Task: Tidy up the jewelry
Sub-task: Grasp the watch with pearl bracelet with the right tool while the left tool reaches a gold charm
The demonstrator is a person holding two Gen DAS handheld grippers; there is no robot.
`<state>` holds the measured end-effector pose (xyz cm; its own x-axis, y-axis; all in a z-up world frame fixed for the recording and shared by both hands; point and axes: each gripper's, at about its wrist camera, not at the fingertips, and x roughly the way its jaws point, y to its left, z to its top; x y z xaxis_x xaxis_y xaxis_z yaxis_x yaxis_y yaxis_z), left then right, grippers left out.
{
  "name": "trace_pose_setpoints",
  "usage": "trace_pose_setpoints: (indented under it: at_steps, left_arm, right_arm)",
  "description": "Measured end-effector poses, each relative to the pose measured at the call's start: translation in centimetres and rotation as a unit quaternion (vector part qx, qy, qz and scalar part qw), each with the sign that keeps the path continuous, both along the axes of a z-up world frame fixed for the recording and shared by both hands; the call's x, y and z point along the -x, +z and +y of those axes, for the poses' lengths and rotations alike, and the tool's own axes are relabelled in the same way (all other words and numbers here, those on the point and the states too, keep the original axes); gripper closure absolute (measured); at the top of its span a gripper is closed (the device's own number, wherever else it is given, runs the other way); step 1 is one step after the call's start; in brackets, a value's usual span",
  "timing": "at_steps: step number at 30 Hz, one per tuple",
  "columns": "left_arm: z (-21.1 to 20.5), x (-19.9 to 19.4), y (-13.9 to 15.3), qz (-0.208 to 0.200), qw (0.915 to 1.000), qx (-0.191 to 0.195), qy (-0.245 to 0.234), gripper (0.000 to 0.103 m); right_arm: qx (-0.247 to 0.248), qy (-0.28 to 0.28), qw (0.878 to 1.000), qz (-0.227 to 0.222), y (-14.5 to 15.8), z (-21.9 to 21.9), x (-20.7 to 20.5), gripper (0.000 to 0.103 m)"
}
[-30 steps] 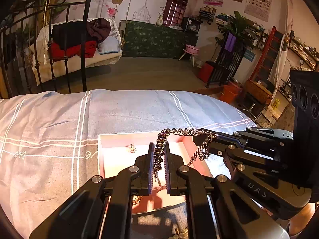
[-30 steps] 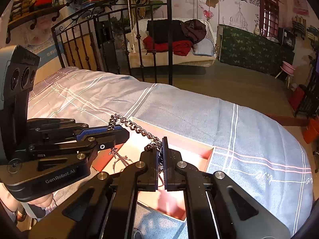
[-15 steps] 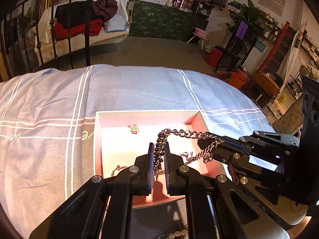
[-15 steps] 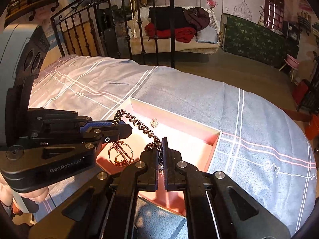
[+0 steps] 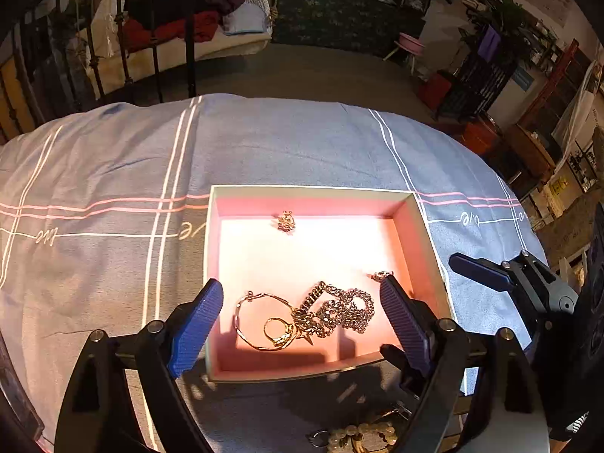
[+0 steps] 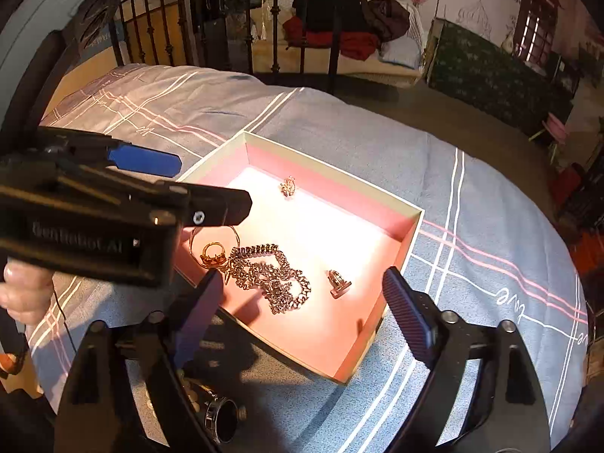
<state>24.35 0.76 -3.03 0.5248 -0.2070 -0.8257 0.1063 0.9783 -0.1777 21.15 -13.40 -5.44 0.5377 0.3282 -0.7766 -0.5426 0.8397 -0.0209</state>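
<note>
Now both grippers hang over the pink-lined box [image 5: 422,249] on the blue striped bedspread [image 5: 264,143], and each has just been opening its jaws; nothing sits between either pair.

Left to right, from the left wrist view:
- Left gripper [image 5: 298,319]: jaws spread wide, blue ribbed pads [image 5: 194,324] on either side of the near half of the box, clear of the jewelry below.
- Thin gold bangle [image 5: 249,321] lies flat on the box floor, near-left, with a gold ring [image 5: 277,330] inside its loop.
- Chunky silver chain [image 5: 336,307] lies in a loose heap just to the right, touching the bangle and ring. A small star charm shows at its near edge.
- Small sparkly piece [image 5: 286,222] sits alone by the far wall, well apart from the heap.
- Small ring-like piece [image 5: 381,275] rests near the right wall, partly hidden by the left gripper's right finger.
- Right gripper [image 5: 475,270] enters from the right; only one blue finger shows here, over the bedspread beside the box.

From the right wrist view:
- Right gripper [image 6: 302,305]: jaws wide apart, empty, above the near corner of the box.
- A hand [image 6: 22,290] holds the left gripper's body at the left edge.
- Beads and a dark cylindrical item lie on the bedspread by the near edge, outside the box; details unclear.
</note>
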Motion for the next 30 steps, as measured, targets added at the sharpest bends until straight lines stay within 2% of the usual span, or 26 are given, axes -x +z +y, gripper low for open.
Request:
trace_pose_setpoints:
  at_steps: [5, 9, 12, 18, 23, 26, 30]
  left_arm:
    - [0.7, 2.9, 0.5, -0.049, 0.9984, -0.025, 0.006, 0.007]
    - [1.4, 5.8, -0.3, -0.067, 0.9971, -0.035, 0.004, 0.007]
    - [2.0, 8.6, -1.6, -0.075, 0.9965, -0.036, 0.005, 0.007]
    - [3.5, 13.5, -5.0, -0.050, 0.9986, -0.015, 0.009, 0.007]
    - [3.4, 15.2, -7.3, -0.020, 0.9998, -0.004, 0.005, 0.007]
    - [2.5, 15.4, -7.9, -0.022, 0.9990, -0.038, -0.005, 0.008]
    - [1.4, 15.5, -8.0, -0.035, 0.9967, -0.068, -0.026, 0.016]
  right_arm:
    - [-0.033, -0.022, 0.999, -0.036, 1.1, -1.6, 2.9, 0.015]
    - [-0.076, -0.047, 0.995, -0.037, 1.6, -3.5, 5.7, 0.015]
    - [-0.088, -0.055, 0.994, -0.033, 1.1, -4.4, 7.9, 0.015]
    - [-0.086, -0.069, 0.994, 0.004, -2.2, -5.0, 11.6, 0.015]
    - [-0.085, -0.058, 0.994, 0.043, -4.8, -4.1, 13.1, 0.015]
    - [-0.082, -0.052, 0.994, 0.052, -5.5, -3.6, 13.6, 0.015]
    - [-0.077, -0.058, 0.995, 0.039, -5.2, -3.4, 13.6, 0.015]
